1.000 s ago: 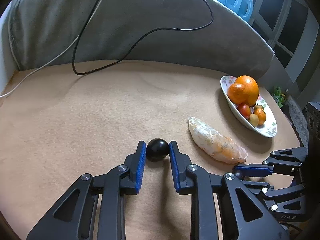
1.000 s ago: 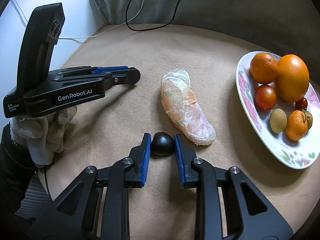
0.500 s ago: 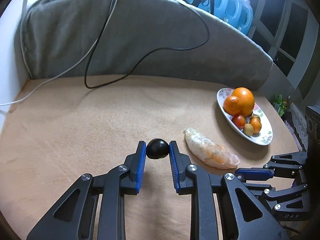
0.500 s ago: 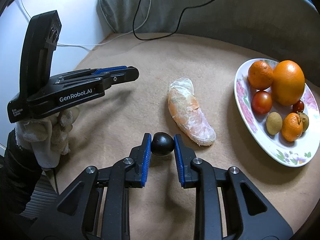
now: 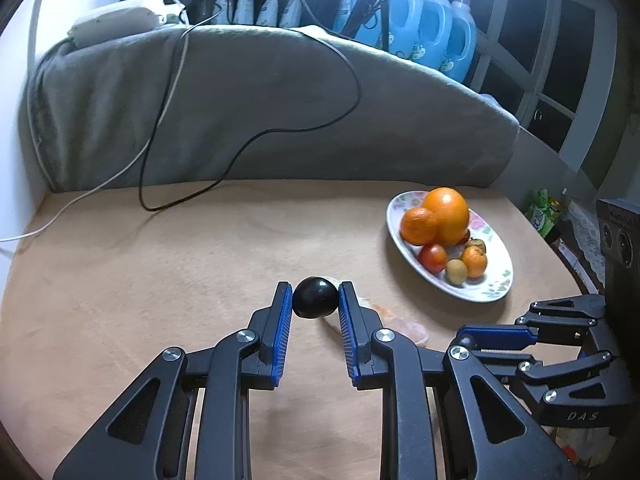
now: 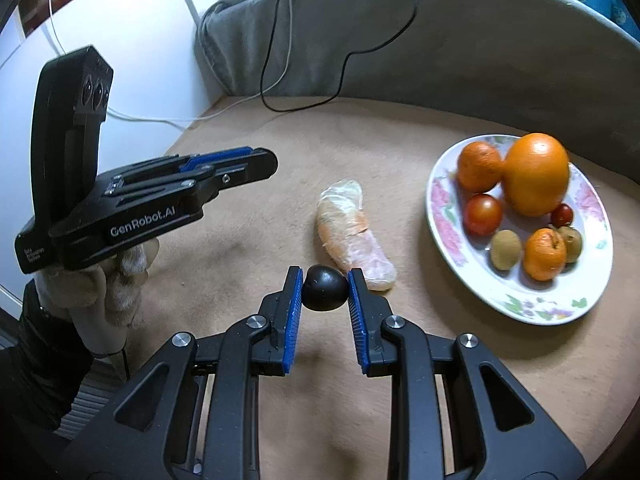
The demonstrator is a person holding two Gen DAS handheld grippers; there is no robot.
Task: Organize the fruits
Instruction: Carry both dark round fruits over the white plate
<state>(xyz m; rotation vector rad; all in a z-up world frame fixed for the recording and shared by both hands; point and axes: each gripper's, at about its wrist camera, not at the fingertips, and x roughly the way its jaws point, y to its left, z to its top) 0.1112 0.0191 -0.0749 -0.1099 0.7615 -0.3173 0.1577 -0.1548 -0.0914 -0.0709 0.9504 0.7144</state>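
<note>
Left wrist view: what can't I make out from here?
- Wrapped fruit: left wrist view, mostly hidden behind the left gripper and its dark fruit.
- Small red fruit: left wrist view, nearly hidden behind the big orange on the plate.
- Right gripper: left wrist view, side-on at the edge; what its jaws hold is unclear.

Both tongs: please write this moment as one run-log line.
left tongs: shut on dark fruit | right tongs: shut on dark fruit | plate: unreached

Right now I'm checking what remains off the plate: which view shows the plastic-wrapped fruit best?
The right wrist view: the plastic-wrapped fruit lies almost fully visible on the table. In the left wrist view, the left gripper hides most of it.
</note>
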